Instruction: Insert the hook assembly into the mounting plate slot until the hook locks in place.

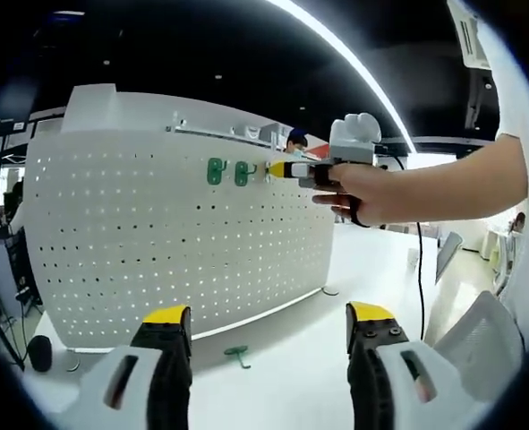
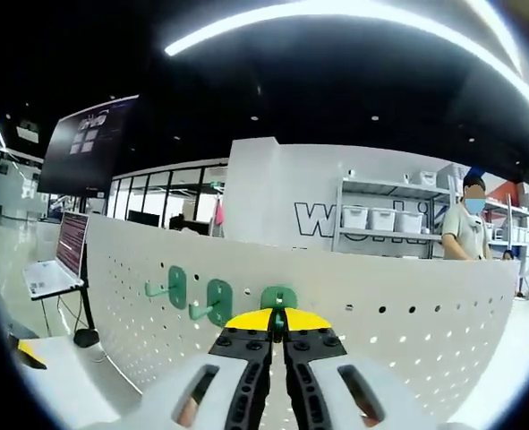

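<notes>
Pegboard (image 2: 407, 309) carries two green hooks (image 2: 176, 287) already, and the right gripper (image 2: 278, 321) pinches a third hook (image 2: 278, 298) against it, just beside them. Left gripper (image 1: 268, 327) hangs wide and empty, over a spare hook (image 1: 237, 356) on the table (image 1: 371, 269).

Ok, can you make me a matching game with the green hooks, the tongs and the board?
Things:
1. right tongs
2. left tongs
3. loose green hook
4. two hooks left of the right tongs
5. pegboard

States:
A. lying on the white table
B. already hanging on the board
C. open, holding nothing
D. shut on a third green hook at the board
E. white, standing upright, full of holes

Pairs: 1-D, 2-C, 3-A, 4-B, 5-E
</notes>
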`<act>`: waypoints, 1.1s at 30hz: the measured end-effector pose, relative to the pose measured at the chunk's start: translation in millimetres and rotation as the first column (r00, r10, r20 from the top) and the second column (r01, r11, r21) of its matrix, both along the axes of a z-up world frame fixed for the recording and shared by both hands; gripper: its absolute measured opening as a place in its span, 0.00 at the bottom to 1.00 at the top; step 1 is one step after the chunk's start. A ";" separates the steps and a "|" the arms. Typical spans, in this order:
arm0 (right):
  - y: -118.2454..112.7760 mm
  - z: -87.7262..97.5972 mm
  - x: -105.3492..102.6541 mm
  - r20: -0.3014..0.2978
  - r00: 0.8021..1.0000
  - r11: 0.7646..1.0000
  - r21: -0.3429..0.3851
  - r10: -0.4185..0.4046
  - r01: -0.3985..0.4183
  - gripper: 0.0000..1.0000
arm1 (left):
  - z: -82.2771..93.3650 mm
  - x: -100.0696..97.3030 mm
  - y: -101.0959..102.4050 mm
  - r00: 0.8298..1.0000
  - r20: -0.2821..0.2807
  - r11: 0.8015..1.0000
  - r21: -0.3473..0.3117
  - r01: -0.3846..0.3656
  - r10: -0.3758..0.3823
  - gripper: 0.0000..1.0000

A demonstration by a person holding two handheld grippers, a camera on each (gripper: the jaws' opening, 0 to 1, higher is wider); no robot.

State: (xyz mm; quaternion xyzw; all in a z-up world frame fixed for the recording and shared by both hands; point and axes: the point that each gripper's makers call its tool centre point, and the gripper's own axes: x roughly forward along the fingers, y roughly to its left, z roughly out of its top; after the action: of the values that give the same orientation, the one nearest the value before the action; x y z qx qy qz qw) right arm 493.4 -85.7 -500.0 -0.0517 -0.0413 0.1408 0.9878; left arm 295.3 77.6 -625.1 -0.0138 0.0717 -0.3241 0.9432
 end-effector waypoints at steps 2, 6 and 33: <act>1.0 -2.3 1.6 -0.007 1.000 1.000 0.002 0.003 -0.003 0.01 | -0.8 0.1 2.1 1.000 -0.005 1.000 0.003 -0.004 0.004 0.72; 4.0 -0.7 3.3 0.002 1.000 1.000 0.003 0.007 -0.007 0.01 | -3.0 1.2 5.9 1.000 -0.013 1.000 0.003 -0.013 0.013 0.72; 4.2 -3.7 7.9 -0.057 0.986 0.972 0.167 -0.155 0.162 0.03 | 7.8 2.6 8.8 1.000 -0.014 0.998 -0.054 -0.023 0.022 0.67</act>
State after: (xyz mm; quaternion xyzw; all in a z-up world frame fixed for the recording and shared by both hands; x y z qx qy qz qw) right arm 501.3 -81.5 -503.8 0.0334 -0.0275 0.0585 0.9973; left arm 297.8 86.4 -617.3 -0.0421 0.0693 -0.3153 0.9455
